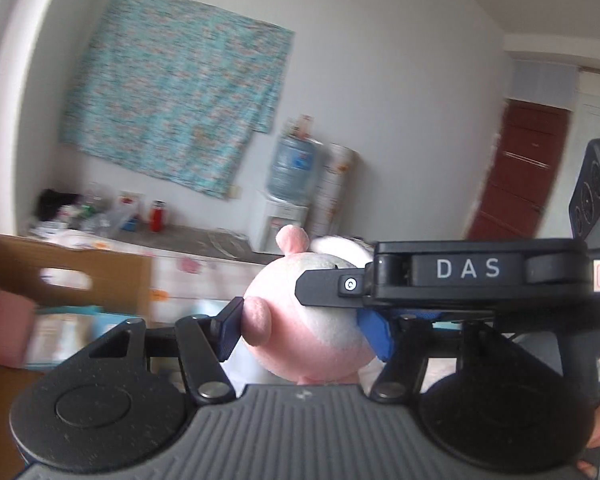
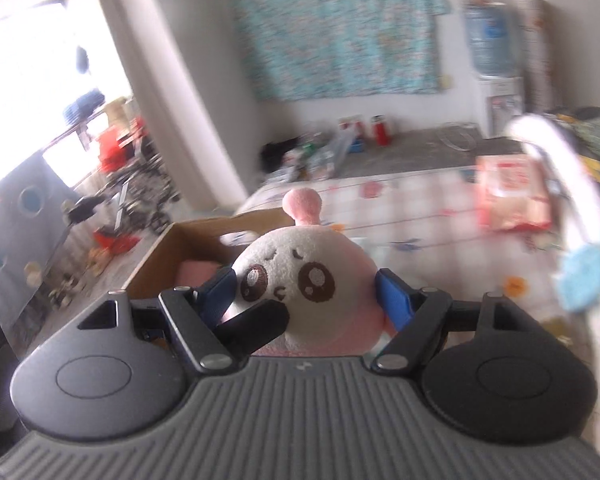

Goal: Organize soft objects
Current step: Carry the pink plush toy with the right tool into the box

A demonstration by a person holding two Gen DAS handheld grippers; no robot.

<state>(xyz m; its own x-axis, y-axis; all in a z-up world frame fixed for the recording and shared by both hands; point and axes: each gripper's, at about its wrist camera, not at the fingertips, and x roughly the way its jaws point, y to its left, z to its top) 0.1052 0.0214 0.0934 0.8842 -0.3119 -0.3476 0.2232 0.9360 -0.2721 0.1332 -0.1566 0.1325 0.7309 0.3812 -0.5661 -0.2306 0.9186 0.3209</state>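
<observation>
A round pink and white plush toy (image 1: 312, 344) with a pink knob on top hangs above the bed, held from two sides. My left gripper (image 1: 304, 330) is shut on its pink back. One black finger (image 1: 328, 286) of my right gripper reaches in from the right and lies against the toy. In the right wrist view the plush toy (image 2: 300, 268) shows its white face with brown eyes, and my right gripper (image 2: 306, 294) is shut on its sides. The left gripper's black finger (image 2: 256, 324) crosses below the face.
An open cardboard box (image 2: 172, 248) with a pink soft thing (image 2: 196, 274) inside stands at the left, seen too as the box (image 1: 60, 264). On the checked bed sheet (image 2: 420, 220) lies a snack packet (image 2: 512, 196). A white plush with a blue bow (image 2: 580, 280) blurs the right edge.
</observation>
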